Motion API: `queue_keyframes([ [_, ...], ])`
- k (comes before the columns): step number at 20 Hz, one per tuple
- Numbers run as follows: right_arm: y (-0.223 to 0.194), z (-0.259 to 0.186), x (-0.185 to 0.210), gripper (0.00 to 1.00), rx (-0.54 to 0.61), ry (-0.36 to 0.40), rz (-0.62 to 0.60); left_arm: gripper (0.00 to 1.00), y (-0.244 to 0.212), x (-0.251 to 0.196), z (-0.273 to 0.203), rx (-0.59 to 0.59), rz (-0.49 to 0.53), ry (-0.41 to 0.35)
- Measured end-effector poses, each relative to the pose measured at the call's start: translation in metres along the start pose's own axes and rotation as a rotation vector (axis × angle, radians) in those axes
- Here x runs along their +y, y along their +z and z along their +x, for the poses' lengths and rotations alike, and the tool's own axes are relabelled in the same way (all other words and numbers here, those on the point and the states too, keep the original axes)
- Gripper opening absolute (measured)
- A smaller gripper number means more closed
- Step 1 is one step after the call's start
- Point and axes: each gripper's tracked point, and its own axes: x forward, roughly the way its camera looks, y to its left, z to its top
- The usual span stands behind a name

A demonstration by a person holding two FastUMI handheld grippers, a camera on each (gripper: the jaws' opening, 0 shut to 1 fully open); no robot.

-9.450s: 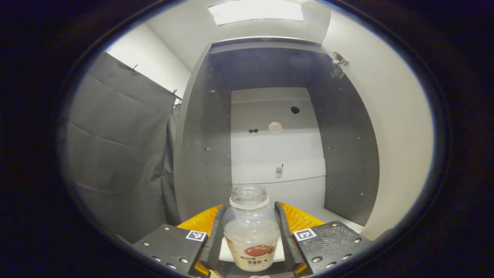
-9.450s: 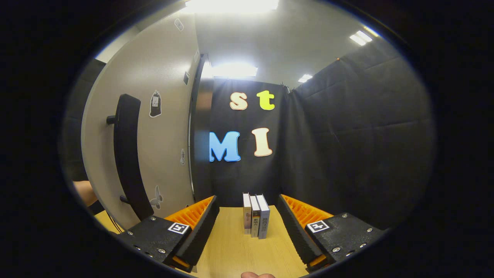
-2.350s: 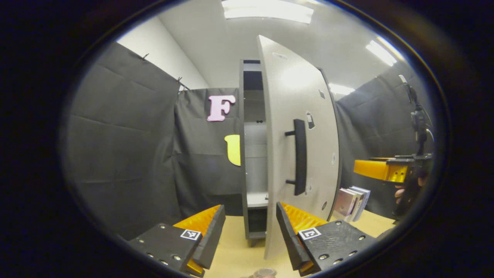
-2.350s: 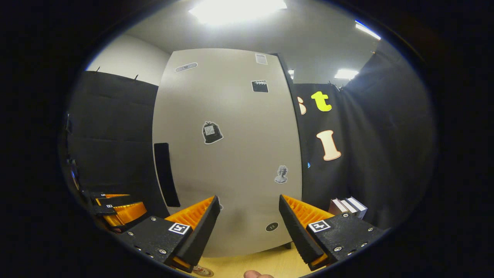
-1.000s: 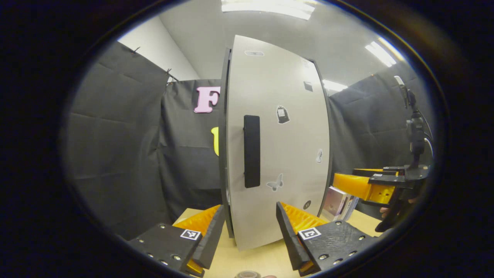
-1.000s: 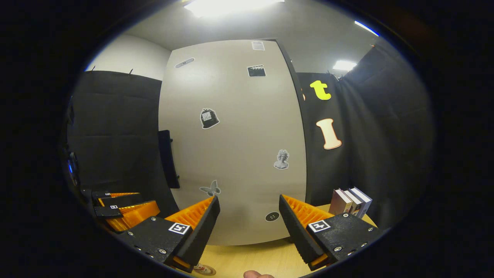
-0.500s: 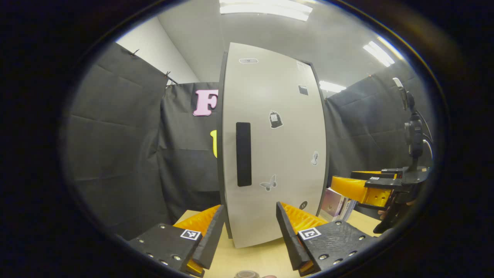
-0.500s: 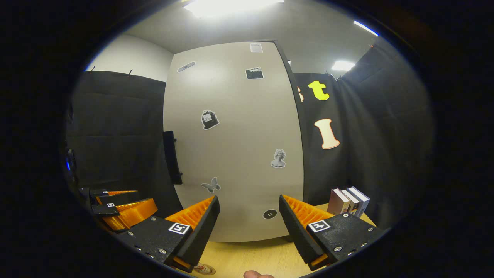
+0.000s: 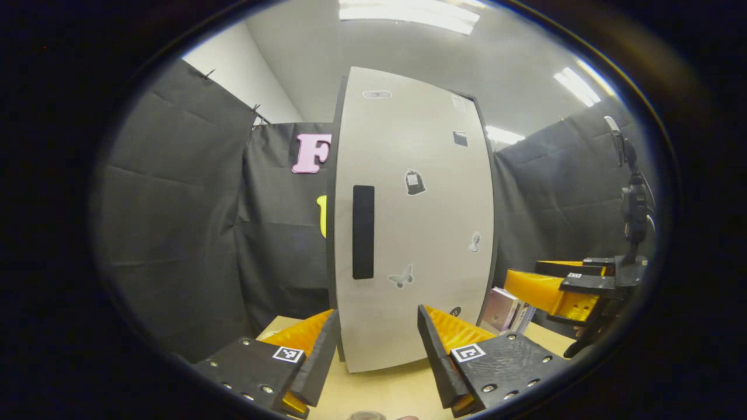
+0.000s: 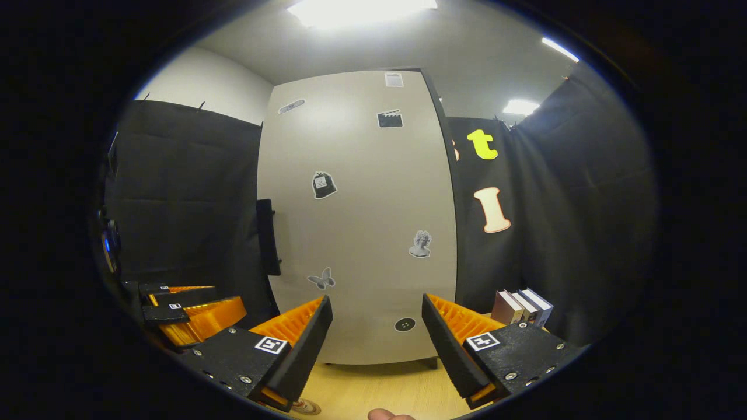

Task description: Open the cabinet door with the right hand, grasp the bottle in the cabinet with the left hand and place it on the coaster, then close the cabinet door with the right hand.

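While the tall pale-grey cabinet door [image 9: 414, 221] with its black bar handle [image 9: 363, 232] stood flush shut, the left gripper [image 9: 373, 350] and right gripper [image 10: 373, 344] both gaped empty above the light wooden table [image 10: 379, 391]; the bottle's rim [image 9: 365, 415] peeked at the table's near edge.

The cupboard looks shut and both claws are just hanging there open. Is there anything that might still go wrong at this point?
Probably little. The cabinet door looks closed, but whether it has latched cannot be told, so it might swing out again. At the bottom edge of the left gripper view, what looks like the bottle's rim sits just below the open left gripper; a careless move could knock it over. The open right gripper hangs near the door and the books and could bump them.
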Motion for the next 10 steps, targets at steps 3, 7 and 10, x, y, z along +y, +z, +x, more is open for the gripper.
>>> queue_keyframes([
  [3,0.0035,-0.0001,0.0004,0.91,-0.009,-0.005,-0.007,0.81,0.0024,-0.0003,0.0014,-0.002,0.017,-0.003],
  [7,0.0051,0.0009,0.0003,0.95,-0.01,-0.015,-0.011,0.76,0.0042,-0.0025,0.0027,-0.007,0.007,-0.014],
  [10,0.0026,0.0007,0.0014,0.95,-0.001,-0.012,-0.029,0.81,0.0056,-0.0009,0.0034,-0.014,0.01,-0.015],
])
